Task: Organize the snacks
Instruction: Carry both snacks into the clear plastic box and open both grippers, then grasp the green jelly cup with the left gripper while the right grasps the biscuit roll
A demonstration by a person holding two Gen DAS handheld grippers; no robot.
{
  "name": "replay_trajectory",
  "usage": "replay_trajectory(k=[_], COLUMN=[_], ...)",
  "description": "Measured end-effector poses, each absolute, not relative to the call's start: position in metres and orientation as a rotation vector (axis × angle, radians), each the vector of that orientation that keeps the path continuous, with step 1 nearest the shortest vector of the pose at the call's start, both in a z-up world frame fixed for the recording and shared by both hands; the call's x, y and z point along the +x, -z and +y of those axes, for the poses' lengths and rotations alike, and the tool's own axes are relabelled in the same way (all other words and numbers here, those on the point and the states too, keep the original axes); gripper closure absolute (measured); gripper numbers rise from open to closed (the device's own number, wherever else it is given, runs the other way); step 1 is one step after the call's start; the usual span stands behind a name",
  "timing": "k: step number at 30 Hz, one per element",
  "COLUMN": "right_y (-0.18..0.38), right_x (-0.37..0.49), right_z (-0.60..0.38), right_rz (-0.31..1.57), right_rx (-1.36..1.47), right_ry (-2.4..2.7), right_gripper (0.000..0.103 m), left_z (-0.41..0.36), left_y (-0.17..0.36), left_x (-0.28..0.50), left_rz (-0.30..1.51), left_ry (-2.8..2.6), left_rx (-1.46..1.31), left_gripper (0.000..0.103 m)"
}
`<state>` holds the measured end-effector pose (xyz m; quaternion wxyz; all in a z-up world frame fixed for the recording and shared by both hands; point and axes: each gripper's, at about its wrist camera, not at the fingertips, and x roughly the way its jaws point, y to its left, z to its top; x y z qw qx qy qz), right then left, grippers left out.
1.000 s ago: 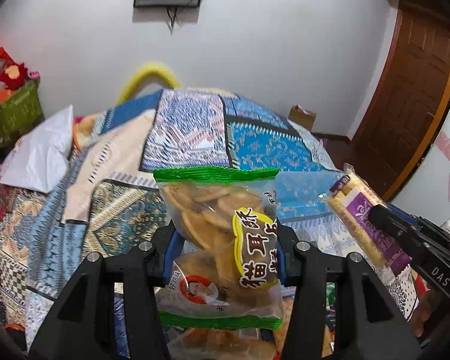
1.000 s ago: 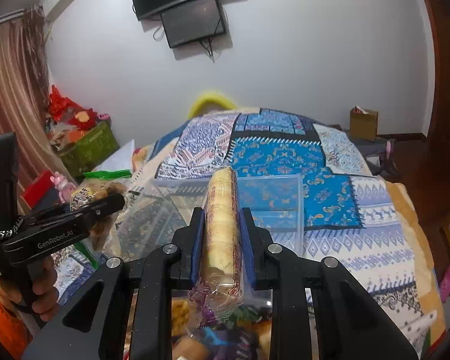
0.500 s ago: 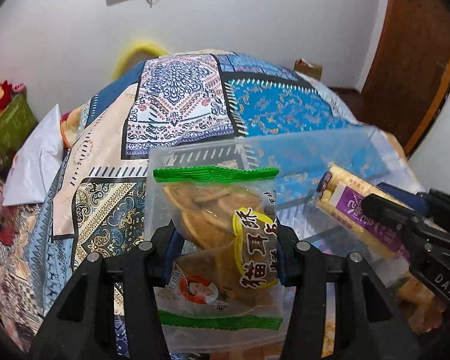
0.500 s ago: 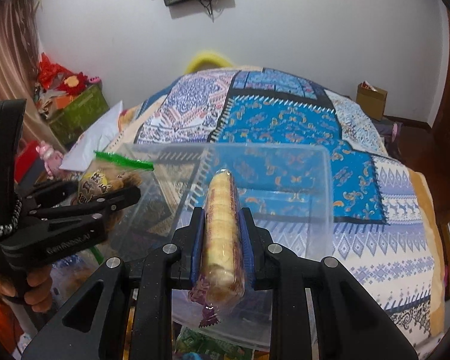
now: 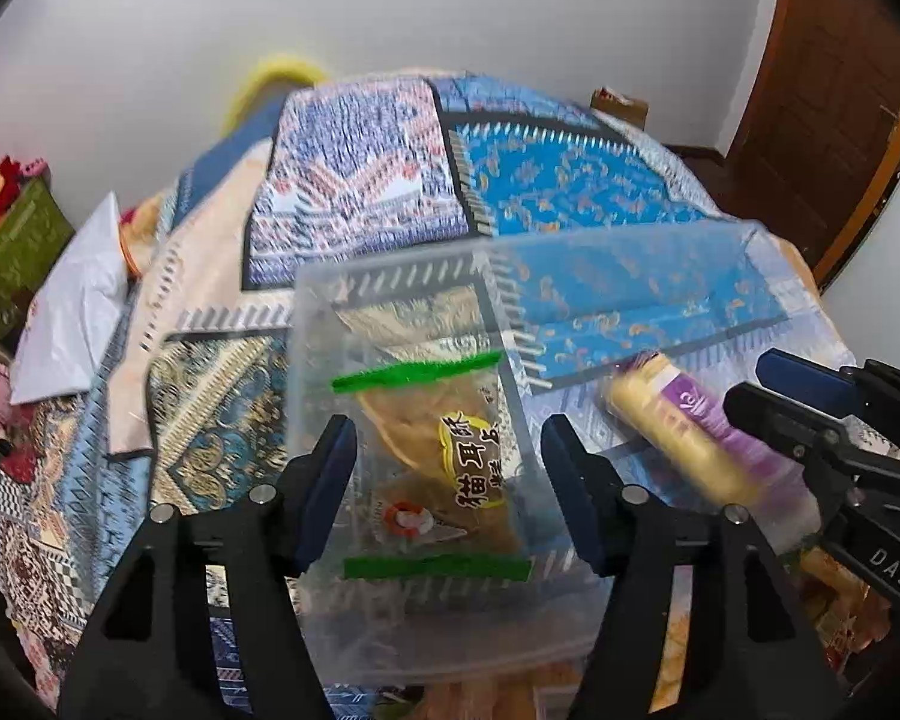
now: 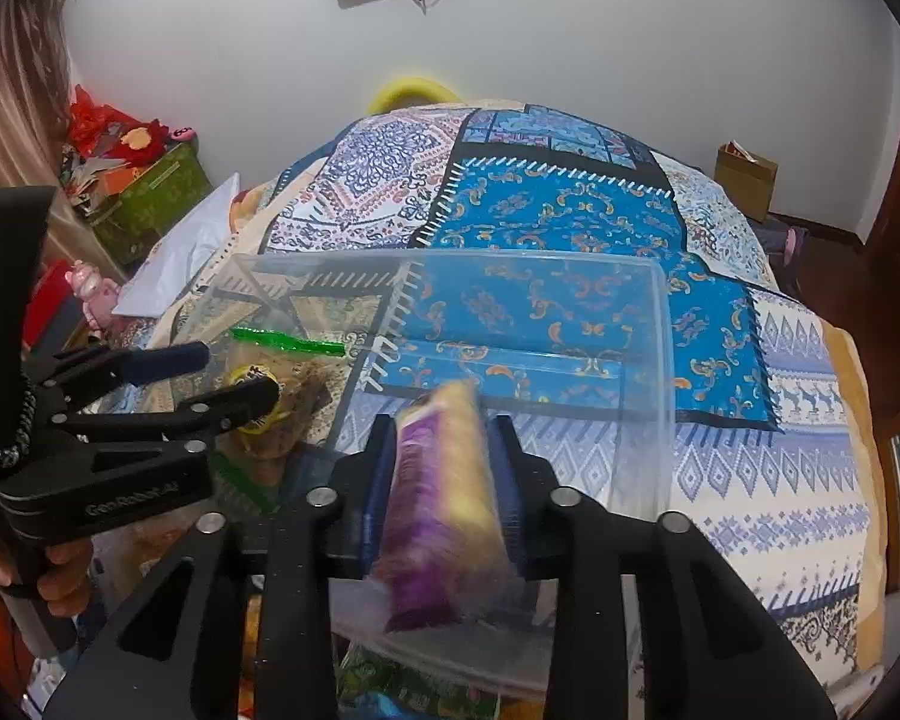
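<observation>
A clear plastic box (image 5: pixel 390 258) (image 6: pixel 540 257) rests on the patterned bedspread. My left gripper (image 5: pixel 448 423) (image 6: pixel 237 372) hangs over its left part with jaws opening. The crisp bag with green strips (image 5: pixel 444 456) (image 6: pixel 294 408) is blurred below the pads, free of them, inside the box. My right gripper (image 6: pixel 444 426) (image 5: pixel 750 381) is over the box's near side, jaws opening too. Between them the yellow biscuit roll with a purple label (image 6: pixel 444 510) (image 5: pixel 672 426) is tilted and blurred, slipping down loose.
More snack packs (image 6: pixel 402 684) lie under the box's near edge. A white pillow (image 5: pixel 72 312) and a green box (image 6: pixel 156 192) are at the left, a cardboard box (image 6: pixel 744 180) at the far right, a wooden door (image 5: pixel 822 90) beyond. A hand (image 6: pixel 60 582) holds the left gripper.
Both grippers came down over the clear box. The left jaws spread and the crisp bag dropped out into the box. The right jaws widened and the roll turned and began sliding.
</observation>
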<state>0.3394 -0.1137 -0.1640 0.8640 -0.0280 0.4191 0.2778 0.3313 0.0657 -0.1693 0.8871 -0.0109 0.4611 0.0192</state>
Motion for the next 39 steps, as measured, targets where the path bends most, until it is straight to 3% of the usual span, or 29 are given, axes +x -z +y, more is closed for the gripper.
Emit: replay_trajectory(k=[3,10,16,27,39], right_y=[0.154,0.123,0.107,0.119,0.167], right_x=[0.332,0.307,0.277,0.228,0.209], right_z=[-0.117,-0.134,-0.153,-0.158,-0.127], right_rz=[0.848,0.781,0.723,0.734,0.866], right_rx=[-0.061,-0.07,-0.085,-0.093,-0.077], right_ry=[-0.576,-0.575,-0.541,-0.533,-0.593], right_gripper=[0.061,0.059,0.048,0.045,0.041], left_z=[0.068,0.072,0.077,0.089,0.095], left_y=[0.152,0.117,0.107,0.138,0.188], left_x=[0.319,0.279,0.233,0.166,0.159], left_rz=[0.919,0.841,0.808,0.853,0.931], left_ry=[-0.039,-0.068,-0.084,-0.124,-0.131], left_rx=[-0.03,-0.012,0.002,-0.041,-0.077], left_gripper=[0.034,0.029,0.026,0.025,0.025])
